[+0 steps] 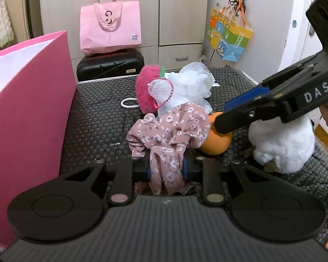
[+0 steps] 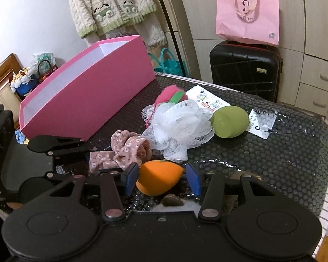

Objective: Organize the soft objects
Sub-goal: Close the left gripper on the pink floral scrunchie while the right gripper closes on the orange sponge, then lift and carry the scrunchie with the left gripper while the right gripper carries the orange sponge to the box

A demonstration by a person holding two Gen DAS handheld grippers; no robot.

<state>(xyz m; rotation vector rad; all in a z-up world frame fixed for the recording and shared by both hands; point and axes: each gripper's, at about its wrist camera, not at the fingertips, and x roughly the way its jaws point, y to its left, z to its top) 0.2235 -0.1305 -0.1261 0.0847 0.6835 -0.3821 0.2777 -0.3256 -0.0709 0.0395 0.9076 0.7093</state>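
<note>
A pink floral scrunchie [image 1: 170, 131] lies on the black bubbled tabletop [image 1: 98, 120]. My left gripper [image 1: 166, 169] is shut on its hanging tail, the blue pads pressing the cloth from both sides. The right wrist view shows the same scrunchie [image 2: 129, 146] with the left gripper [image 2: 91, 159] at its left end. An orange plush fruit [image 2: 158, 178] sits between the blue pads of my right gripper [image 2: 163, 180], which is shut on it. From the left wrist, the right gripper [image 1: 224, 118] reaches in from the right onto that orange fruit [image 1: 216, 144].
An open pink box [image 2: 87, 91] stands at the table's left. Behind the scrunchie lie a white mesh pouf [image 2: 179, 126], a pink fluffy piece [image 2: 172, 93], a green egg-shaped sponge [image 2: 229, 122] and paper cards [image 2: 262, 120]. A white plush [image 1: 282, 142] sits on the right. A black suitcase [image 2: 245, 74] stands behind the table.
</note>
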